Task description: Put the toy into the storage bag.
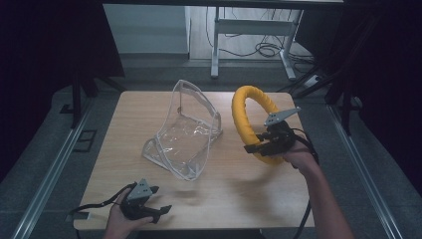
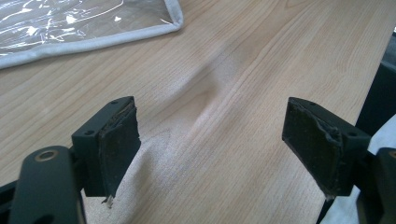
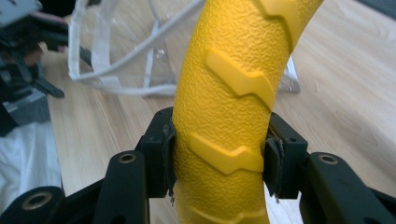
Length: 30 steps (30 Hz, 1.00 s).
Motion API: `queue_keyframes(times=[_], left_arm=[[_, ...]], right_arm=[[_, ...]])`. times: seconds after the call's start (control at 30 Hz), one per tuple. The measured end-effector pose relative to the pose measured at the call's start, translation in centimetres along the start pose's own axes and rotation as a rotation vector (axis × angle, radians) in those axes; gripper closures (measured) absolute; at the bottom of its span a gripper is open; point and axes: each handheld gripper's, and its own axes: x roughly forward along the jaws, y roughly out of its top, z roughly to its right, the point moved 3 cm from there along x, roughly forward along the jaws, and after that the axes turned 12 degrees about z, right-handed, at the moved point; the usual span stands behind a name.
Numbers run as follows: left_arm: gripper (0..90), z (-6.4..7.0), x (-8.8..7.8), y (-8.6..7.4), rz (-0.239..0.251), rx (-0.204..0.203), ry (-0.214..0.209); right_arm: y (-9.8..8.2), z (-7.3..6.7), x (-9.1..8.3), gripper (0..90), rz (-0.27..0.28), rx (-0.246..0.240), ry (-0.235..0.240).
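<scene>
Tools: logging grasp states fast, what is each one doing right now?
Left tool: open, holding nothing, near the table.
Right tool: closed on the yellow ring, held beside the clear bag.

No text, label, brand, number or sign can be read anywhere in these views.

A clear plastic pouch (image 1: 185,130) stands open on the wooden table (image 1: 234,199), just left of the right gripper and beyond the left one. A desk frame (image 1: 249,30) and cables (image 1: 266,49) lie farther off.
</scene>
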Motion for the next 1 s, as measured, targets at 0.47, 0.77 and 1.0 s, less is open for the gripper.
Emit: queue_keyframes(times=[0.47, 0.77, 1.0], left_arm=[[18.8, 0.0, 0.0, 0.0, 0.000, 0.000, -0.002], [18.8, 0.0, 0.0, 0.0, -0.002, 0.002, -0.002], [18.8, 0.0, 0.0, 0.0, 0.000, 0.001, -0.001]], right_arm=[[0.9, -0.6, 0.2, 52.0, 0.107, 0.009, 0.012], [1.3, -0.7, 0.3, 52.0, 0.164, 0.031, 0.017], [1.5, -1.0, 0.1, 52.0, 0.226, 0.048, 0.027]])
